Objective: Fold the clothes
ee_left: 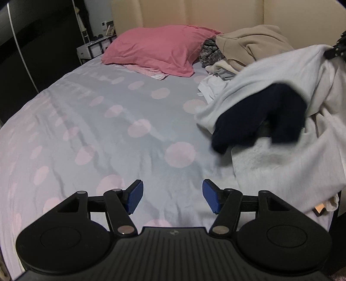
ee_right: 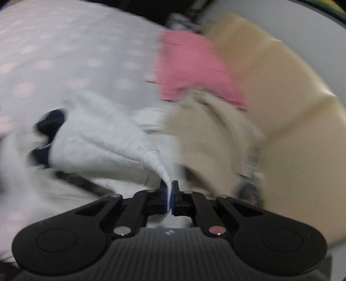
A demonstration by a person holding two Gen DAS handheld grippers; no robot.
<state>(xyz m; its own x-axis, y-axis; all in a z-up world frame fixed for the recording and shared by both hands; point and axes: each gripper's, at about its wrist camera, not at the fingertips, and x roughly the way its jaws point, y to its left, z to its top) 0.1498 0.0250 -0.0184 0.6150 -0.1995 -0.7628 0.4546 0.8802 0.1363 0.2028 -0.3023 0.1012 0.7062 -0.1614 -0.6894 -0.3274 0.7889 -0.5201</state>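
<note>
A light grey sweatshirt (ee_left: 279, 71) with a dark navy lining (ee_left: 261, 114) hangs lifted over the right side of the bed. My right gripper (ee_right: 169, 190) is shut on a corner of the same light grey sweatshirt (ee_right: 103, 140), whose cloth runs off to the left from the pads; that view is blurred. The right gripper (ee_left: 336, 50) shows at the far right edge of the left wrist view, holding the cloth up. My left gripper (ee_left: 173, 195) hovers open over the bedsheet (ee_left: 97, 129), with nothing between its blue pads (ee_left: 135, 195).
A pink pillow (ee_left: 160, 48) lies at the head of the bed. Beside it is a heap of beige and white clothes (ee_left: 248, 47). A cream padded headboard (ee_left: 194, 13) stands behind. A white bedside unit (ee_left: 90, 48) and a dark wardrobe (ee_left: 32, 43) are at the left.
</note>
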